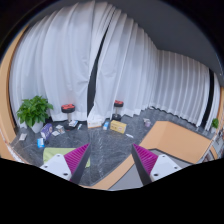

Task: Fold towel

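While the gripper (112, 163) hangs with fingers apart and empty, a potted plant (35, 109) stands beyond them, before white curtains (120, 65).

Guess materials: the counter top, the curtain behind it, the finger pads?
Counter top: likely polished stone, dark, speckled, slightly glossy. Curtain: thin white fabric, hanging in soft vertical folds. Finger pads: probably moulded rubber or plastic, magenta, ridged. The gripper is open, holding nothing.
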### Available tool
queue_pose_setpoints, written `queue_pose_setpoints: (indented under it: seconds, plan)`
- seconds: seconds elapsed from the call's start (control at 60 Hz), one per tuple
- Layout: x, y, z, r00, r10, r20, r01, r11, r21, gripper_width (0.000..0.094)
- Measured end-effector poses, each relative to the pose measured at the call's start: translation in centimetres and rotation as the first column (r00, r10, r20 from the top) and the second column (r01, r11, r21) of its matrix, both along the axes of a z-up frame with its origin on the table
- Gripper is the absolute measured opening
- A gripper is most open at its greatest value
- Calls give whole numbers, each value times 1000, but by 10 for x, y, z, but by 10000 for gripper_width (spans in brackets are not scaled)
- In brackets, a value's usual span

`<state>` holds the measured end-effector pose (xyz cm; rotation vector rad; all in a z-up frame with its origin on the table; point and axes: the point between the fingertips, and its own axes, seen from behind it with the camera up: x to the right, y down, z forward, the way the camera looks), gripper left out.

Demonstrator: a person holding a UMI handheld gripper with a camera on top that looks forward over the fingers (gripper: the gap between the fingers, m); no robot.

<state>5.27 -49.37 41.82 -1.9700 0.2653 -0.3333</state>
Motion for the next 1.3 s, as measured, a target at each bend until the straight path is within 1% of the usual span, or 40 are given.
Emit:
queue_pose_setpoints:
  seconds: [0.1,0.217,0.333,0.417,0.483,0.617,0.733,0.867,0.95,1.0,1.1,1.25,1.3]
  plan:
    - [-8,1,-12,1000,6,-10,-7,1000,-19,850]
    - [-24,4,-39,999,11,-30,-13,998,-57,849]
    - [-50,9,-80,999,20,-48,-24,994,-103,848]
    - [-76,13,-118,997,31,-66,-40,989,-142,846]
    - [-108,22,-152,994,56,-98,-72,984,-165,850]
    - [-188,50,-218,978,128,-162,-157,971,-181,849]
    - [-273,91,-266,950,219,-223,-260,950,-171,849]
    - [-357,152,-303,919,300,-254,-343,928,-144,854]
    - [-392,190,-321,908,340,-244,-381,912,-150,849]
    - [-409,215,-333,906,351,-236,-391,908,-148,847]
    - [-425,260,-362,902,368,-226,-409,895,-177,847]
    - [-431,304,-413,918,341,-202,-385,888,-251,849]
    - [-423,313,-429,928,329,-175,-368,884,-288,813]
